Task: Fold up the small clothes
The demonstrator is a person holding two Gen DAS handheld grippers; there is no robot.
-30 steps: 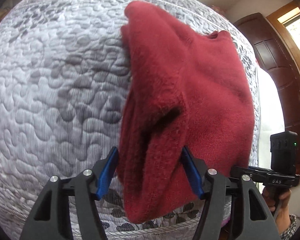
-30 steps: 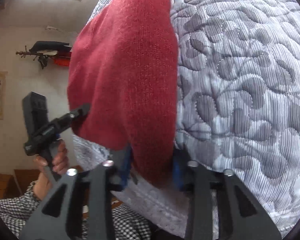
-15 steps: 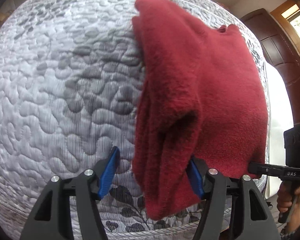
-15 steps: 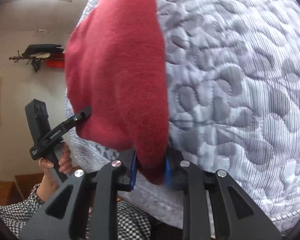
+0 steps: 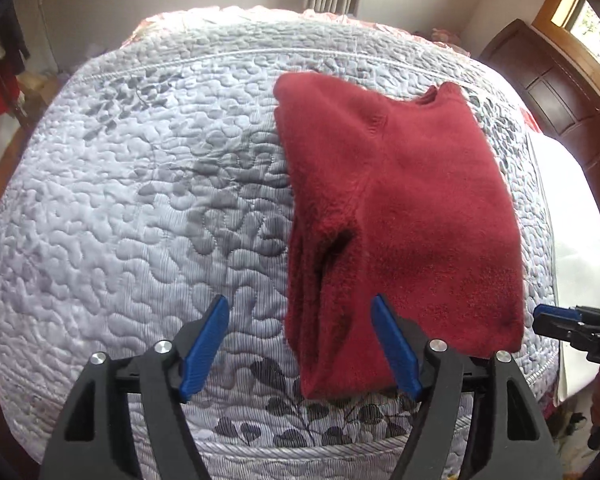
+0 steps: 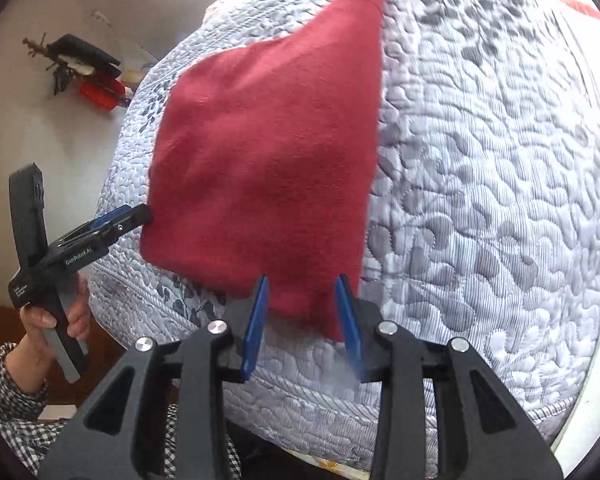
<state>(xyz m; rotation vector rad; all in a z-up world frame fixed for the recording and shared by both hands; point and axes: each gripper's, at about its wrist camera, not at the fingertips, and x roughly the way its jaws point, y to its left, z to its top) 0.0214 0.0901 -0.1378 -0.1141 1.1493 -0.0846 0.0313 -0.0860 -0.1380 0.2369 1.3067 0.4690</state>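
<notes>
A bed carries everything; it is covered with a grey-white quilted bedspread that has a stitched pattern of pebbles and darker leaves. Directly on this bedspread lies a dark red sweater, folded flat, with its collar at the far end. Its near end lies close to the front edge of the bed.

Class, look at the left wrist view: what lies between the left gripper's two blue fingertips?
Bare grey quilt at left, and the near edge of the red garment at right, between the open left gripper fingertips.
</notes>
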